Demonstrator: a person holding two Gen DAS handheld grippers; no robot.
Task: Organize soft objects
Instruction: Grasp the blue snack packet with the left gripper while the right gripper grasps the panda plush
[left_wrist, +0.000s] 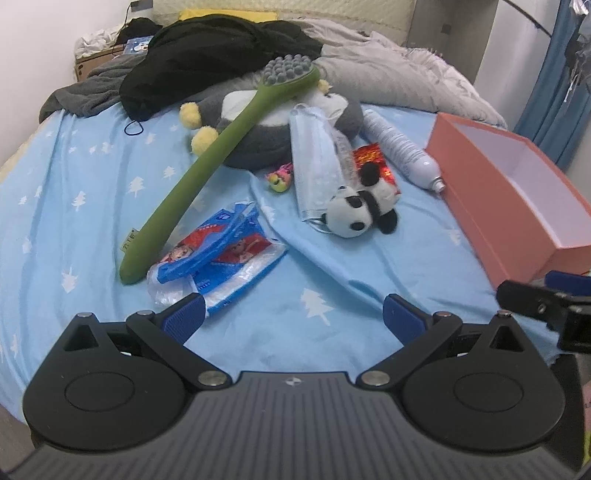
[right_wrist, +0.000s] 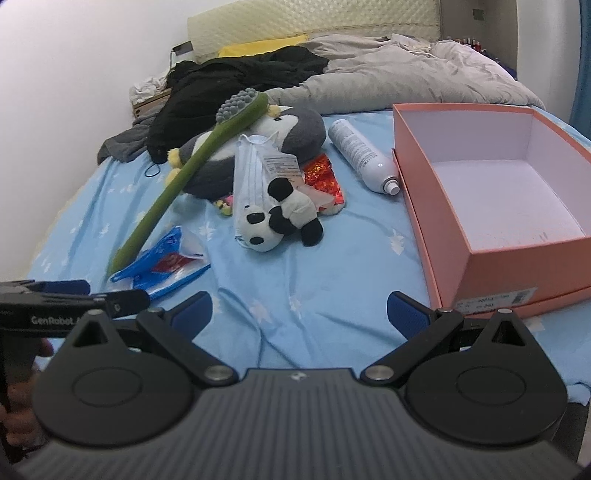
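Both cams are mounted on the tongs and aimed fwd along the fingers, low over the bed (left_wrist: 92, 177), toward the headboard. Left wrist view is taken from the bed's near edge, left of centre; left tongs (left_wrist: 293, 314) are seen at the bottom, w/ the right tongs (left_wrist: 546, 291) at the far right edge. Right wrist view is set further right, nearer the pink box (right_wrist: 491, 177). Shared: panda plush (left_wrist: 360, 210), green brush (left_wrist: 207, 166), box, bedding.
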